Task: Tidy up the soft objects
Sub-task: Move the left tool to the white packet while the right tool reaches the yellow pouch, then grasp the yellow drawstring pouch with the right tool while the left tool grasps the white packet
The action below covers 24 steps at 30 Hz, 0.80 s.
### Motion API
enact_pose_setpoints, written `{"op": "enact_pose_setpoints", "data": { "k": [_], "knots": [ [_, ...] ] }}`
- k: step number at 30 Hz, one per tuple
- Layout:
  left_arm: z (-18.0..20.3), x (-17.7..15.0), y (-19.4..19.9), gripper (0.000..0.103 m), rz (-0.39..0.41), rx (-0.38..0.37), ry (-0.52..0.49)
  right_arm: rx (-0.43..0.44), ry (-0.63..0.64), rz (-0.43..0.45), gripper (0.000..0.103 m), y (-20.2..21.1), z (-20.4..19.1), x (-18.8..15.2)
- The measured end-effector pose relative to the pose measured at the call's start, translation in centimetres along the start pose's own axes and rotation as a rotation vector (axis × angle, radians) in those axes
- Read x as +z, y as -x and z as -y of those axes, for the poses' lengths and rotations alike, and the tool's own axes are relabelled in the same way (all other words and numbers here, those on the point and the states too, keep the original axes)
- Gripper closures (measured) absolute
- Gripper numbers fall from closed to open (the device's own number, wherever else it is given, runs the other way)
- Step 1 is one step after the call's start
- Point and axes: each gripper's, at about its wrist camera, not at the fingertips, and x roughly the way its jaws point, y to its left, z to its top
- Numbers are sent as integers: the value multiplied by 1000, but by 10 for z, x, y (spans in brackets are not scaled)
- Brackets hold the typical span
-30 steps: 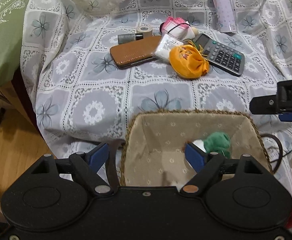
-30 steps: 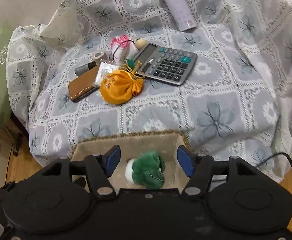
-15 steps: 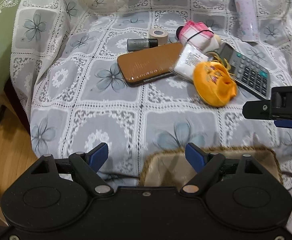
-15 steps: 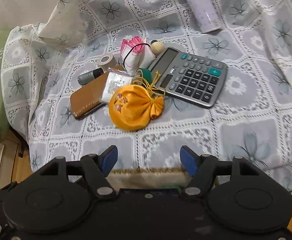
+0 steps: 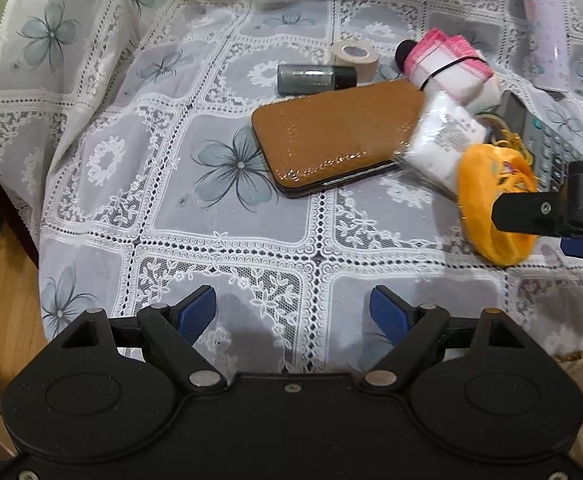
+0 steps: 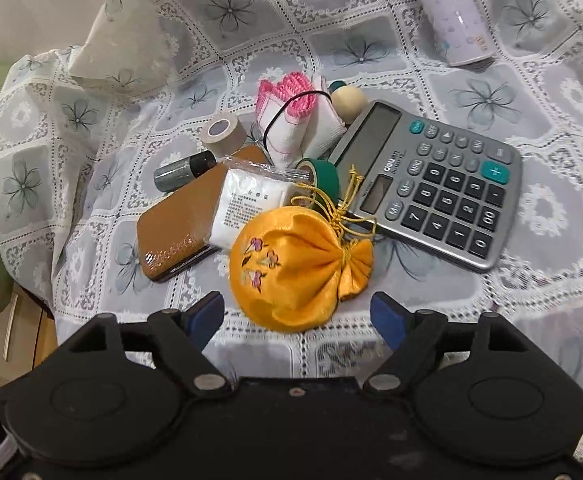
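Orange satin drawstring pouch (image 6: 291, 268) with embroidered flowers lay cinched shut, contents hidden, tied neck pointing to 3 o'clock. Grey desk calculator (image 6: 435, 184) at 1 o'clock read "deli". Right gripper (image 6: 297, 314) jaws were opening, pouch's near edge between them, untouched. Left gripper (image 5: 293, 312) gaped over white lace tablecloth (image 5: 227, 240), empty.

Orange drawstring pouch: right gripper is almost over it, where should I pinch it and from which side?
Grip the orange pouch across its round, full body, coming down from the near side, where the opening right gripper already lines up with nothing between its pads. Avoid the gathered neck, whose gold cord lies against the calculator.
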Motion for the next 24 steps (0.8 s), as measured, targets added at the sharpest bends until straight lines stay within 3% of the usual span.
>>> {"op": "enact_pose_setpoints", "data": {
  "k": [4, 13, 24],
  "knots": [
    [-1, 2, -8, 13, -10, -3, 5, -5, -7, -10, 20, -16, -1, 6],
    [-7, 2, -13, 5, -17, -13, 9, -25, 5, -11, 10, -42, -7, 15],
    [-4, 2, -10, 6, -6, 5, -7, 3, 39, -9, 32, -34, -8, 10]
  ]
}}
